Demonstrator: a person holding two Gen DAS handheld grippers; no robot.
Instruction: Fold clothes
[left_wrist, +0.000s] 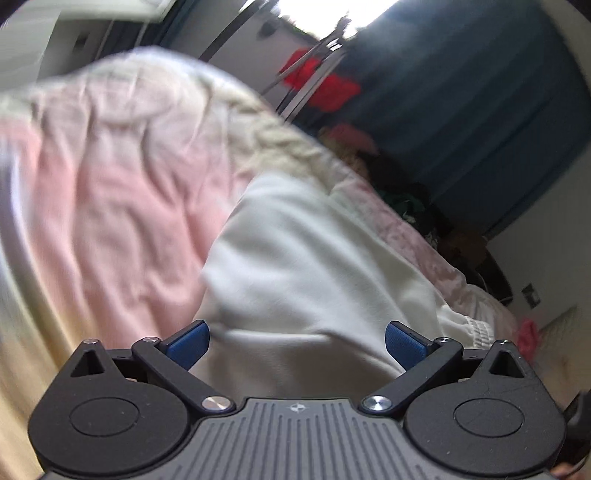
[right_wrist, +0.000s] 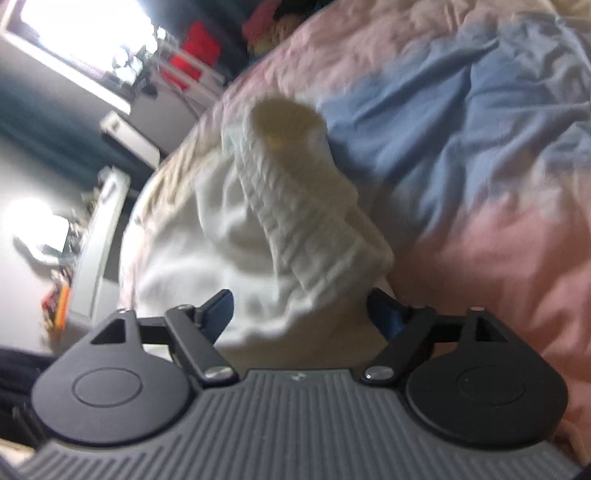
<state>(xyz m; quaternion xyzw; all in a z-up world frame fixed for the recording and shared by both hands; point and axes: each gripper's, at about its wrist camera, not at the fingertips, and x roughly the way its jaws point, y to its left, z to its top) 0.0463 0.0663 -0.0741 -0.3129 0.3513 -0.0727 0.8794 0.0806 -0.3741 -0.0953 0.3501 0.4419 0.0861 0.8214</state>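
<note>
Right tool (right_wrist: 299, 314) spread wide over rumpled white sweater (right_wrist: 236, 236), ribbed cuff (right_wrist: 295, 177) raised.

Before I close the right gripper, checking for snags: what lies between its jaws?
In the right wrist view, only the white garment, its ribbed cuff lying forward between the open jaws of the right gripper.
</note>
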